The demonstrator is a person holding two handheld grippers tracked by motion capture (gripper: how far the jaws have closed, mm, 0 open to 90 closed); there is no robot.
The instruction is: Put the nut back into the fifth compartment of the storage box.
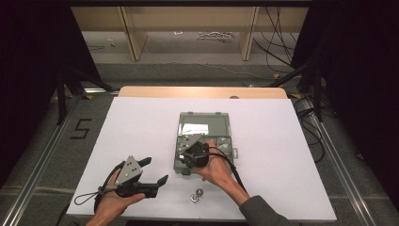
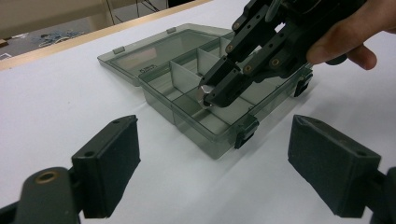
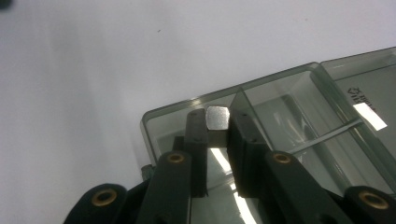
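A lab or recording rig: a white tabletop (image 1: 141,136) stands between black curtains (image 1: 33,56), flanked by metal rails (image 1: 37,165) on grey carpet, with loose cables (image 1: 277,42) on the floor and a taped number 5 (image 1: 81,128).

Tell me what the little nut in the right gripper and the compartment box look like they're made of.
Nut: likely steel, bright silvery facets that catch the light. Compartment box: seemingly smoky grey see-through plastic, glossy, dividers visible through its walls. The right gripper pinches the nut above a corner compartment.
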